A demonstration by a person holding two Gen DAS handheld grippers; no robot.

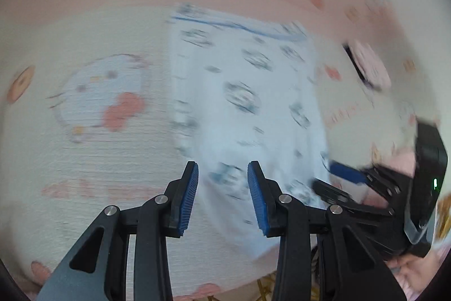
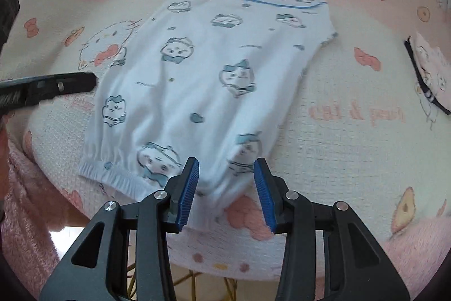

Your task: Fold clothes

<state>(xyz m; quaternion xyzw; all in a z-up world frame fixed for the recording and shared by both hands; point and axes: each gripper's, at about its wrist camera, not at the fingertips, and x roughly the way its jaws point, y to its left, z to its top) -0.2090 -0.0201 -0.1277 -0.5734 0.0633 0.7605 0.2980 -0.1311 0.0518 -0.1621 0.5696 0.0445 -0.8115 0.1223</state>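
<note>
A white garment with blue cartoon prints [image 2: 208, 81] lies flat on a pink and cream cat-print cover [image 2: 346, 137], its elastic hem toward me. My right gripper [image 2: 226, 188] is open, its jaws on either side of the near hem, holding nothing. The left wrist view is blurred; there the same garment [image 1: 242, 103] lies ahead and my left gripper [image 1: 222, 193] is open and empty above its near part. The right gripper [image 1: 366, 188] shows at the right of that view. The left gripper's finger [image 2: 50, 88] shows at the left of the right view.
A folded pink garment with a dark edge [image 2: 431, 75] lies at the far right of the cover; it also shows in the left wrist view [image 1: 369, 66]. A fluffy pink blanket [image 2: 25, 216] hangs at the near edge. Yellow legs [image 2: 197, 281] show below.
</note>
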